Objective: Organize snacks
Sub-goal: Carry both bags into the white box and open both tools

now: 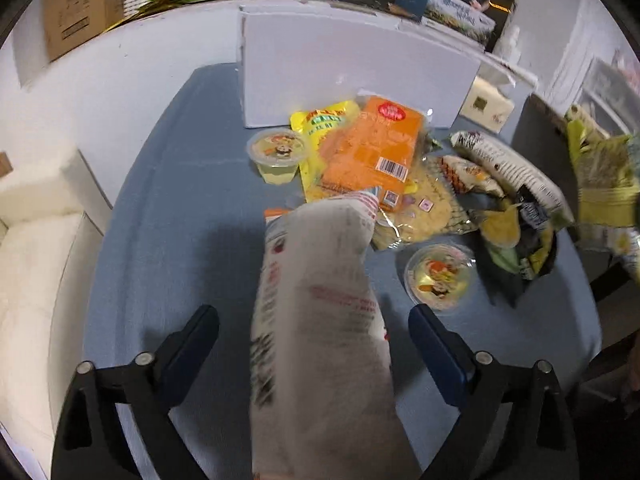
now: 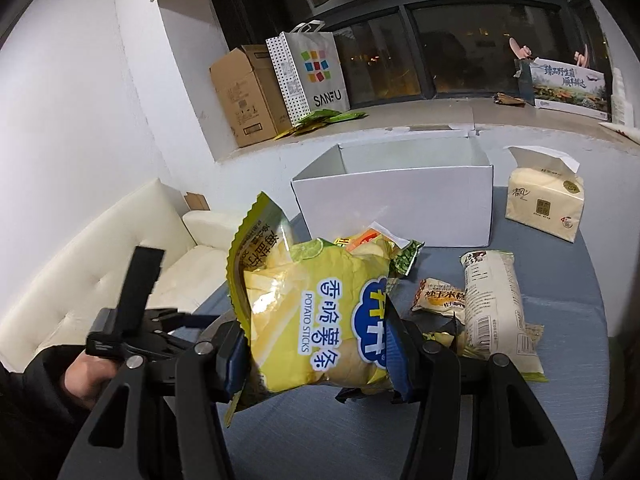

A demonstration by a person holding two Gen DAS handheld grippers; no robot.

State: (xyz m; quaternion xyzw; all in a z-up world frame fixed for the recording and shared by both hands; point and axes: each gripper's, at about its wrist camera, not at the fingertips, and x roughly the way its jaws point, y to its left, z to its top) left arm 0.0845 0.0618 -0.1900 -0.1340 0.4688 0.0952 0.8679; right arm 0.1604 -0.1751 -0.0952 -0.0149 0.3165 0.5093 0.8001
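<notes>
Left wrist: white red-printed snack bag (image 1: pixel 320 320) lengthwise between spread left gripper (image 1: pixel 314 340) fingers, untouched; jelly cup (image 1: pixel 438 276) beyond right finger. Right gripper (image 2: pixel 316 344) clamped on yellow potato-stick bag (image 2: pixel 316 320), text sideways.

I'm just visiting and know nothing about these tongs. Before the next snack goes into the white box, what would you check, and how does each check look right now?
1. Right tongs grip the yellow potato sticks bag: ok, pads press both sides.
2. Left tongs hold the white packet: not ok, the fingers stand clear of it on both sides.
3. White box open on top: ok, and what shows of the inside is bare.
4. Way to the box free: ok for the right tongs; loose snacks lie before it, below the lifted bag.
5. Jelly cups out of the way: cannot tell; one sits near the left tongs.
</notes>
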